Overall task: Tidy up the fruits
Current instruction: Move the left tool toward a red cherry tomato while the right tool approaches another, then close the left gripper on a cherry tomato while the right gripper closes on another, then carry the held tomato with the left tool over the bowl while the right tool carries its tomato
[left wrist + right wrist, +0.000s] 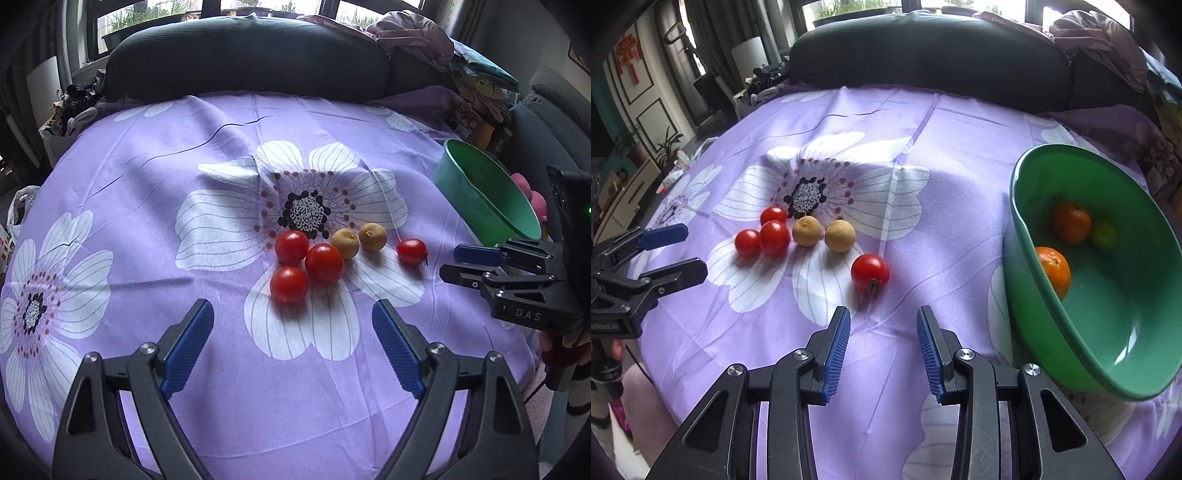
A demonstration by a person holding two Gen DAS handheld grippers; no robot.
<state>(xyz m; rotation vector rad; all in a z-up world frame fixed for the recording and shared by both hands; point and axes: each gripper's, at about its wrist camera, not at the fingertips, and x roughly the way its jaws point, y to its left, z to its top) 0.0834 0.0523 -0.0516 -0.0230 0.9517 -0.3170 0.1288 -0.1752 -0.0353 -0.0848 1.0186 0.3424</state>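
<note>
Fruits are lying partly sorted: two oranges (1071, 222) and a small greenish fruit (1103, 235) are already sitting inside the green bowl (1067, 325) near the right edge of the table (207, 387), while six pieces are still waiting on the cloth, so by my judgement roughly a third of the job is done. Left out are four tomatoes and two tan fruits (345, 243), grouped around the middle of the table on the big printed flower; three tomatoes (324, 263) are touching one another in a tight cluster, and a lone tomato (870, 272) is sitting apart, nearer the bowl. The tomatoes are looking smooth, glossy and round, the lone one showing a dark stem stub; the tan fruits are looking matt, dull and slightly rough-skinned. The oranges are showing dimpled peel. The bowl is looking like shiny hard plastic, tilted with its mouth toward the right camera. The cloth is a soft lilac fabric with shallow creases. The left hand-held gripper (293, 319) is hovering wide and empty just short of the cluster, its ribbed blue pads (192, 345) facing inward. The right hand-held gripper (882, 325) is hanging empty with a narrow gap, just short of the lone tomato.
</note>
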